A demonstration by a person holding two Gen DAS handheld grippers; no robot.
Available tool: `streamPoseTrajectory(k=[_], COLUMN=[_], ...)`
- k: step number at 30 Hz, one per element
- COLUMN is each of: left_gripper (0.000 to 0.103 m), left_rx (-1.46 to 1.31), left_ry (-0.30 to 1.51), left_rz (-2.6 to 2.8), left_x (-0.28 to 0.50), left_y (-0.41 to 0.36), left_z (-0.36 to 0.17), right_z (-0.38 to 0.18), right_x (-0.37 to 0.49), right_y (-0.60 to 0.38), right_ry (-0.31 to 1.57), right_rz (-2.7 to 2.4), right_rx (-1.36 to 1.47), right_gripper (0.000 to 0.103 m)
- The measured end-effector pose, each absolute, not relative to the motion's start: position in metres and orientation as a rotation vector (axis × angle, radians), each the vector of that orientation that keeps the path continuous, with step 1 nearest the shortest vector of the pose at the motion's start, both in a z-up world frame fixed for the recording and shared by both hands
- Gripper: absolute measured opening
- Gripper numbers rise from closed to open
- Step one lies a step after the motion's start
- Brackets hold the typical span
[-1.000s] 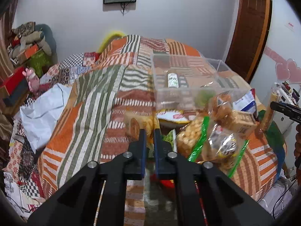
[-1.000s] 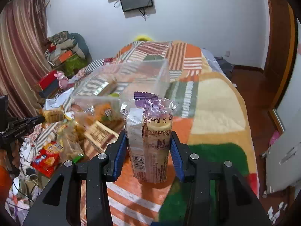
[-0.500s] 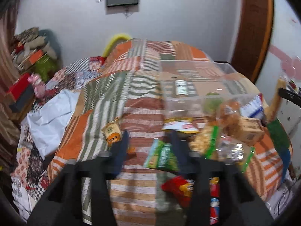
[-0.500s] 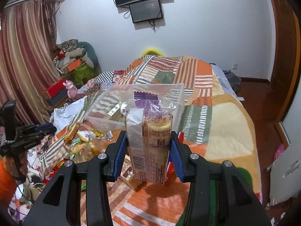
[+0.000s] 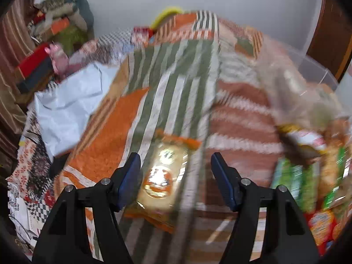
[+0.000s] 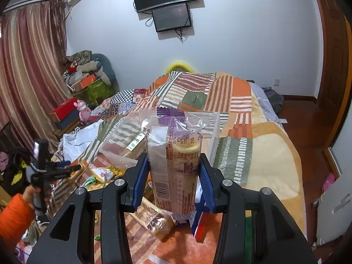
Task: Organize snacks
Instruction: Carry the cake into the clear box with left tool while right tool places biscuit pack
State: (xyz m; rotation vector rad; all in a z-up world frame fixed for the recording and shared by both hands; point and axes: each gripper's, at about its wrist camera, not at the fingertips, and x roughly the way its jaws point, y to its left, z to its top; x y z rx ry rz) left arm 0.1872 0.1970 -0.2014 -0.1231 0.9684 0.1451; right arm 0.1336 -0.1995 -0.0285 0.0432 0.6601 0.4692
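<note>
**Left gripper opened over an orange packet, right gripper gripped a biscuit pack**

Left gripper (image 5: 176, 171) stood over the patchwork blanket (image 5: 154, 92) with its jaws apart; they had just been opening. An orange snack packet (image 5: 162, 176) lay flat on the blanket between the two blue pads, and it reached below the fingers toward the camera. The left pad (image 5: 129, 180) was just beside the edge of the packet, or perhaps over it; the blur did not let one tell if it touched. The right pad was clearly apart from the packet. The whole left wrist view was smeared.

To the right of the packet lay a heap of other snacks: a green packet (image 5: 292, 182), a red one (image 5: 321, 222) at the lower edge, and a yellow and white one (image 5: 303, 138) higher up. Behind them the clear plastic box (image 5: 312, 66) sat on the blanket.

Right gripper (image 6: 173, 176) was clamped on a tall pack of round biscuits (image 6: 176, 165) in clear wrap with a purple top seal. The pack stood upright between the pads, both pads pressing its sides, and it was lifted above the bed. Behind it, the clear plastic box (image 6: 123, 136) was seen with a wrapped item inside. Under the gripper lay more snacks, among them a brown packet (image 6: 158, 222).

At the left edge of the right wrist view, a hand (image 6: 33, 195) with an orange sleeve (image 6: 15, 217) held the left gripper's handle.
</note>
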Motion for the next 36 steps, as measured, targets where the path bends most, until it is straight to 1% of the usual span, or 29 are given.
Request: streamPoseTrajectory(k=[2,4,5,6,8,12,17,29,32,36], left_gripper=[0.066,0.062,0.049,0.040,0.037,0.036,0.035,0.036,0.036,0.036], left_rx=[-0.163,-0.252,-0.265,-0.255,-0.208,-0.136,-0.098,-0.022,-0.021,-0.017], left_ry=[0.982,0.959,0.954,0.954,0.961,0.943,0.893,0.687,0.650,0.630], left_rz=[0.157,0.127,0.127,0.143,0.155,0.152,0.139,-0.027,-0.080,-0.135], left_x=[0.187,0.182,0.181,0.180,0.180,0.176,0.173,0.178,0.185,0.198], left_y=[0.210,0.224,0.227,0.229,0.227,0.214,0.196,0.120,0.098,0.072], left_z=[-0.216,-0.222,-0.223,-0.224,-0.226,-0.221,-0.199,-0.094,-0.074,-0.062], right_z=[-0.030,-0.032,-0.032,-0.033,-0.032,-0.029,-0.020,0.006,0.003,-0.008], right_x=[0.135,0.137,0.139,0.140,0.143,0.145,0.148,0.167,0.174,0.186], right_y=[-0.198,-0.195,-0.194,-0.194,-0.192,-0.191,-0.189,-0.192,-0.189,-0.186], right_ry=[0.666,0.669,0.671,0.671,0.672,0.666,0.644,0.579,0.582,0.615], right_rz=[0.470,0.468,0.466,0.464,0.462,0.465,0.463,0.450,0.439,0.437], right_rx=[0.039,0.032,0.027,0.025,0.027,0.039,0.036,0.049,0.040,0.040], right_gripper=[0.041,0.041,0.041,0.041,0.041,0.041,0.041,0.041,0.041,0.041])
